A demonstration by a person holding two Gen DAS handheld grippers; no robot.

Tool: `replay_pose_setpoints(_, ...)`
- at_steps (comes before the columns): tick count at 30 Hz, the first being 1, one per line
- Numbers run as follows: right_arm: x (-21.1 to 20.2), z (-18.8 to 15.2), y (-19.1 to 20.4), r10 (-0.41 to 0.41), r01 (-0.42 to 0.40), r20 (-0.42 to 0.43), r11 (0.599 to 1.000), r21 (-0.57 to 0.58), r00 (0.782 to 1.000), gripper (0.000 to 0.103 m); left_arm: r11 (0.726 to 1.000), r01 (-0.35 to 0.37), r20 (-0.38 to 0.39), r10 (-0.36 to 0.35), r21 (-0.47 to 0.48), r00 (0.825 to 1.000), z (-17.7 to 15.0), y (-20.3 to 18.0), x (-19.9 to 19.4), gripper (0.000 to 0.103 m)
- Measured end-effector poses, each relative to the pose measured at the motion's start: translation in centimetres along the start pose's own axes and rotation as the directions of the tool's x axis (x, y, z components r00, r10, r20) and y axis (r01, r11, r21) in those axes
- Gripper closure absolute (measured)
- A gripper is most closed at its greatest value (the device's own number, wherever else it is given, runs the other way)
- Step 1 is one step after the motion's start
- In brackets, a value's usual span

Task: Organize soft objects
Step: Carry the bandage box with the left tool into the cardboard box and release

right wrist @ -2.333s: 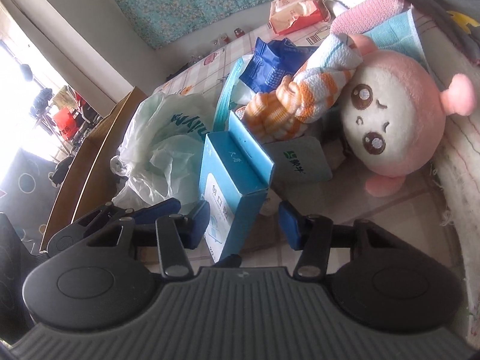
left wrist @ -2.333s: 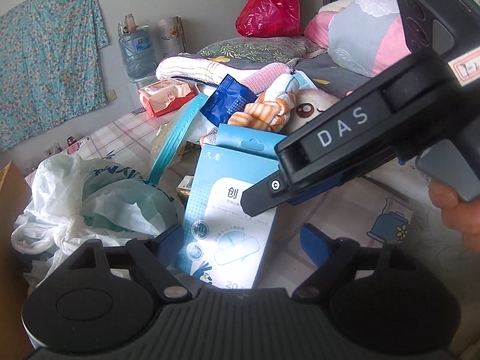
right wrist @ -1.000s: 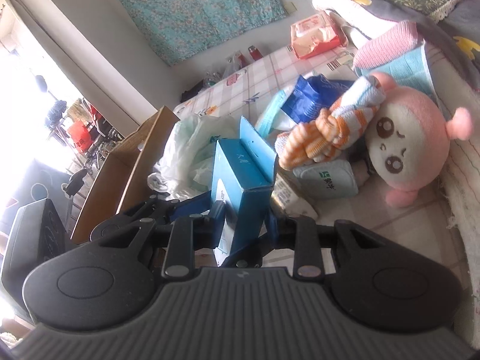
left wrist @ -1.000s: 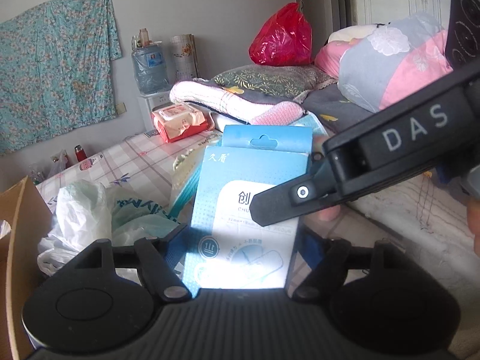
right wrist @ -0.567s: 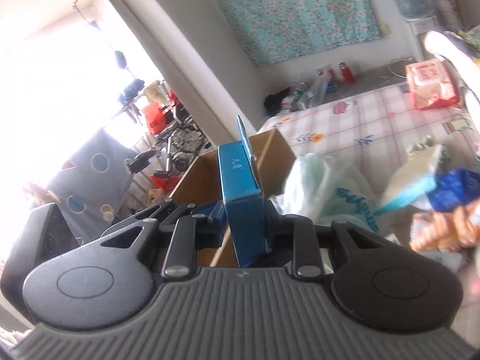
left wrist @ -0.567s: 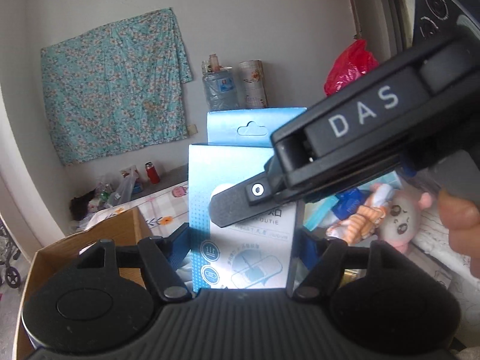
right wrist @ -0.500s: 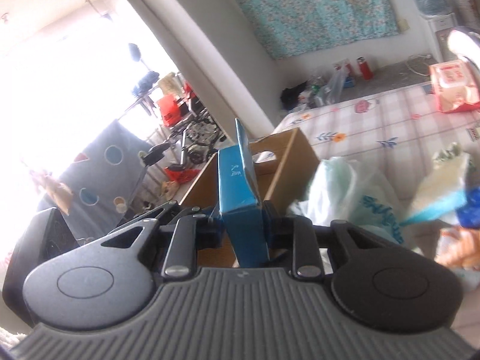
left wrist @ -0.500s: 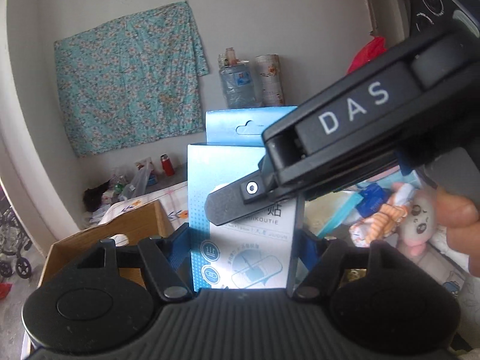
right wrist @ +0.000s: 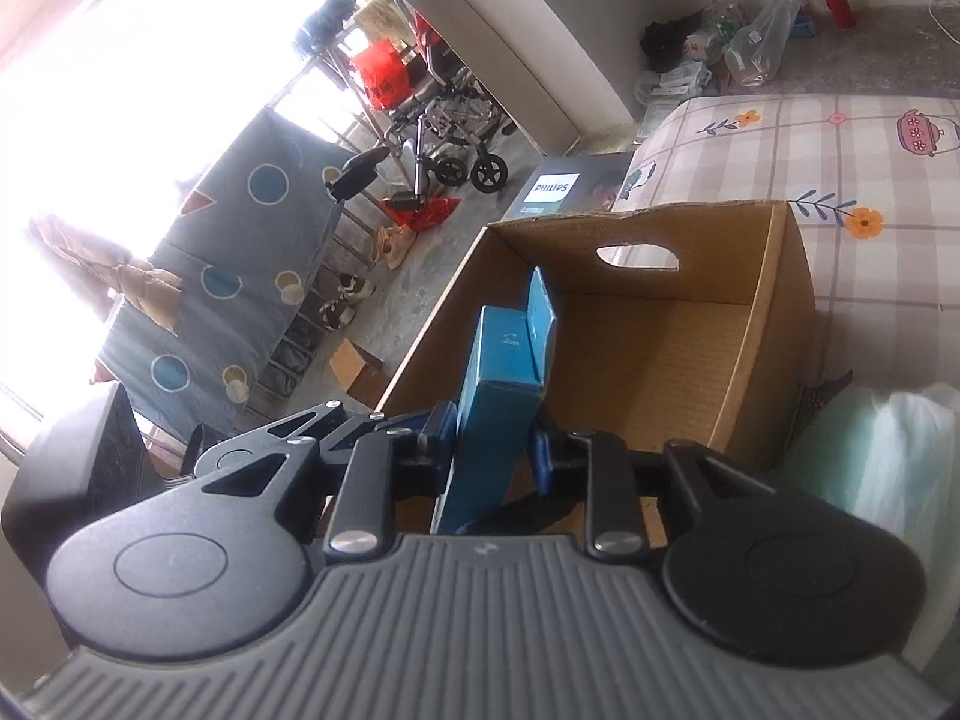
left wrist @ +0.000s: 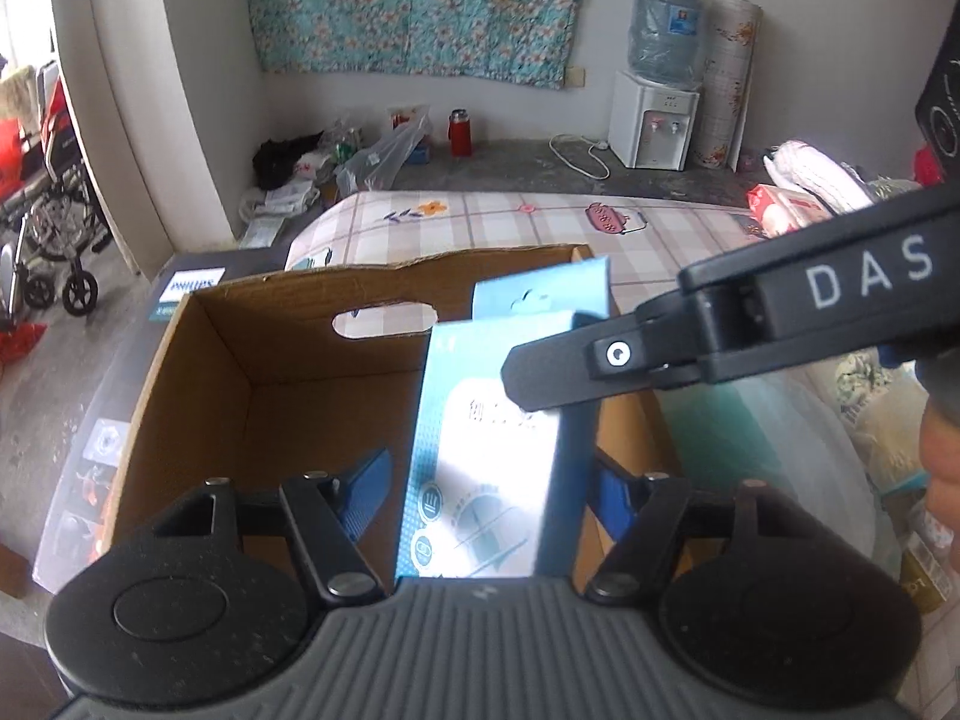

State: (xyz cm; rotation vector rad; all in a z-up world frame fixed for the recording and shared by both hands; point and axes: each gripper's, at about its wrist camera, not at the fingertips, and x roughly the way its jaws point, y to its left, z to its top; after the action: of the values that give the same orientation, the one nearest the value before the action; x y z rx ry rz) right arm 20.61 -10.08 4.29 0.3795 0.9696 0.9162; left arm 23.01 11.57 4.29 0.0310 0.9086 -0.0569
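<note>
The cardboard box [left wrist: 198, 396] is the biggest thing here, open-topped and apparently empty inside, standing at the edge of the checked sheet [left wrist: 516, 228] with a hand-hole cut in its far wall; in the right wrist view the same carton [right wrist: 774, 324] fills the middle ground directly ahead of the fingers. Beside it, toward the bedding, sits a pale green plastic bag [right wrist: 888, 456]. Held above the carton's open mouth is the blue plaster box [left wrist: 486, 456], its long axis running away from both cameras and tipped toward the far wall, hang-tab end leading. The right gripper [right wrist: 495, 438] pinches it across its narrow thickness [right wrist: 498, 396], pads pressing both broad faces though the jaws are easing apart a little. The left gripper [left wrist: 489, 489] straddles the pack's width: its right pad looks to be against the edge, while a gap shows at the left pad, so it seems to be bracketing, not clamping. Both hands are equally near; the carton's floor lies straight below and ahead, so the release appears to need only a short lowering.
</note>
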Motion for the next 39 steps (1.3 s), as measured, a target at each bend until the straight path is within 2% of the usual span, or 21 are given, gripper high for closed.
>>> replay_pose_setpoints(2, 1.7, 1.5, -0.8, -0.070, 0.070, -0.004, 0.997, -0.029, 0.998, 0.071, 1.000, 0.002, -0.051, -0.004, -0.030, 0.999, 0.5, 1.0, 2.6, 0.022)
replay_pose_setpoints(4, 2.7, 2.4, -2.4, -0.182, 0.183, 0.026, 0.981, -0.060, 0.983, 0.069, 0.999, -0.016, -0.109, 0.012, -0.037, 0.994, 0.4, 1.7, 4.7, 0.022)
replay_pose_setpoints(6, 2.6, 2.7, -3.4, -0.232, 0.235, 0.050, 0.970, -0.057, 0.971, 0.069, 0.999, -0.021, -0.164, 0.014, -0.039, 0.986, -0.8, 1.9, 6.1, 0.022)
replay_pose_setpoints(9, 1.2, 2.4, -5.4, -0.199, 0.200, 0.075, 0.980, -0.004, 0.977, 0.069, 0.999, -0.019, -0.191, 0.013, -0.031, 0.982, -1.5, 2.0, 6.6, 0.025)
replay_pose_setpoints(12, -1.2, 1.2, -5.7, -0.180, 0.182, 0.124, 0.983, -0.005, 0.976, 0.068, 1.000, -0.008, -0.191, 0.002, -0.030, 0.982, -2.0, 2.4, 6.3, 0.029)
replay_pose_setpoints(16, -3.8, -1.2, -6.1, -0.153, 0.155, 0.152, 0.988, 0.002, 0.976, 0.068, 0.999, -0.054, -0.177, 0.054, 0.001, 0.983, -1.9, 2.9, 6.1, 0.034)
replay_pose_setpoints(20, -4.9, -3.0, -6.4, -0.149, 0.147, 0.161, 0.989, 0.023, 0.976, 0.068, 0.995, -0.098, -0.242, 0.088, -0.033, 0.966, -1.8, 3.4, 7.9, 0.038)
replay_pose_setpoints(23, -5.2, -4.2, -6.4, -0.141, 0.136, 0.163, 0.990, 0.043, 0.977, 0.068, 0.996, -0.045, -0.332, 0.019, -0.073, 0.943, -1.8, 4.2, 10.5, 0.036)
replay_pose_setpoints(24, -5.3, -4.6, -6.4, -0.135, 0.129, 0.165, 0.990, 0.050, 0.977, 0.068, 0.994, -0.028, -0.320, -0.007, -0.104, 0.947, -1.8, 4.5, 10.7, 0.032)
replay_pose_setpoints(26, -5.4, -5.4, -6.2, -0.125, 0.117, 0.166, 0.991, 0.060, 0.978, 0.068, 0.993, -0.024, -0.325, -0.014, -0.113, 0.946, -1.5, 4.4, 11.3, 0.032)
replay_pose_setpoints(29, -5.4, -6.7, -5.9, -0.121, 0.113, 0.159, 0.992, 0.059, 0.980, 0.068, 0.999, -0.004, -0.302, -0.011, -0.048, 0.953, -1.1, 3.3, 11.4, 0.032)
replay_pose_setpoints(34, -5.1, -8.0, -6.0, -0.151, 0.143, 0.140, 0.987, 0.069, 0.978, 0.068, 0.997, -0.001, -0.299, -0.021, -0.075, 0.954, -0.9, 2.5, 11.6, 0.032)
replay_pose_setpoints(39, -5.2, -8.6, -6.6, -0.160, 0.148, 0.136, 0.984, 0.095, 0.978, 0.068, 0.999, 0.017, -0.268, -0.024, -0.029, 0.963, -1.4, 1.8, 11.1, 0.032)
